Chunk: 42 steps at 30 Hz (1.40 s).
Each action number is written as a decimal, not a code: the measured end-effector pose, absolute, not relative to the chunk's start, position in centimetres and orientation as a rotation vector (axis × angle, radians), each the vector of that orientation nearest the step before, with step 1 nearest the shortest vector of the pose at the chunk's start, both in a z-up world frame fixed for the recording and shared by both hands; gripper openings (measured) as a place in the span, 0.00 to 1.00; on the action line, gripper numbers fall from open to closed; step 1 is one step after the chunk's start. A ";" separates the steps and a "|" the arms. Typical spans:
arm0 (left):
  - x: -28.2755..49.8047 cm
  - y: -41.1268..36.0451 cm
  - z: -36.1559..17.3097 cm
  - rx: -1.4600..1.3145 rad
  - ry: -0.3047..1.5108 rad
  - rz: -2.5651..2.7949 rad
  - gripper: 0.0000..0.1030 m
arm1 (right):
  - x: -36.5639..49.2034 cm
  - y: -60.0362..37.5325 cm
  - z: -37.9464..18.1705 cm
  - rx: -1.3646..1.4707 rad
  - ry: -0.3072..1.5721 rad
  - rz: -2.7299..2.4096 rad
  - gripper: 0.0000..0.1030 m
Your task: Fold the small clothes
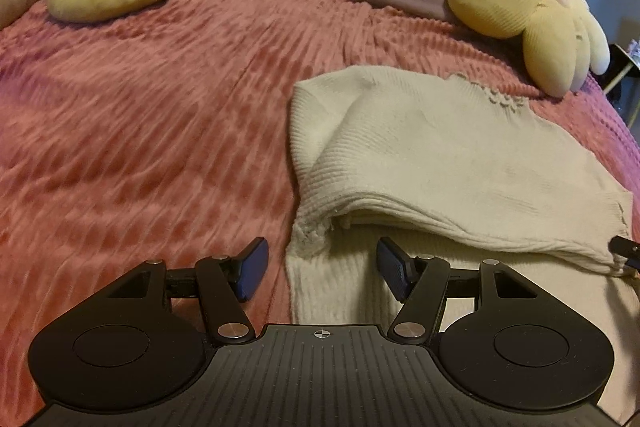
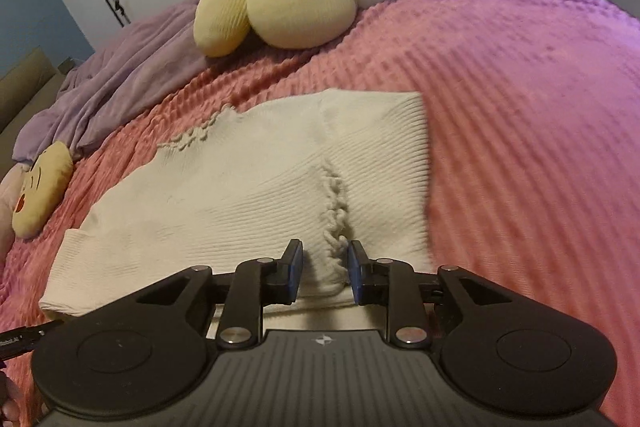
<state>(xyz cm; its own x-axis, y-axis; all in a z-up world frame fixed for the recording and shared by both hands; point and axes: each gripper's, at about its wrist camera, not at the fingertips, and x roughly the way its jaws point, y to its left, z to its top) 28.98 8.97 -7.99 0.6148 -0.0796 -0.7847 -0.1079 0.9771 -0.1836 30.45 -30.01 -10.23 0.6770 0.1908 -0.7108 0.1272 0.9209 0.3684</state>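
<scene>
Partly done: sweater [image 1: 420, 147] folded over once on bed [image 1: 140, 127]. Left gripper [image 1: 322, 267] spread wide, empty; right gripper [image 2: 325, 273] parted around scalloped hem, not yet clamped. Further folds left.

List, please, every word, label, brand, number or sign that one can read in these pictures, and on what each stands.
No readable words or numbers.
White print on the dark bar at the right wrist view's left edge: too small and blurred to read.
Crosshair mark, no text, on the left gripper body.
Similar small mark, no text, on the right gripper body.
</scene>
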 end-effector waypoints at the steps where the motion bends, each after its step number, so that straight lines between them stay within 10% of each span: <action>1: 29.0 8.9 -8.0 -0.217 0.912 0.020 0.64 | 30.7 -29.6 -10.3 0.392 0.835 0.047 0.19; 2: 29.0 8.9 -8.0 -0.211 0.912 0.025 0.64 | 30.8 -29.1 -10.0 0.357 0.830 0.042 0.08; 23: 30.4 5.6 -5.7 -0.131 0.869 -0.003 0.70 | 28.5 -30.1 -9.1 0.148 0.730 -0.084 0.09; 30: 30.7 4.7 -6.5 -0.085 0.890 0.002 0.70 | 28.4 -31.4 -9.2 0.164 0.768 -0.148 0.30; 42: 31.5 2.2 -7.8 -0.039 0.919 -0.031 0.76 | 28.7 -24.6 -8.4 0.036 0.720 0.049 0.29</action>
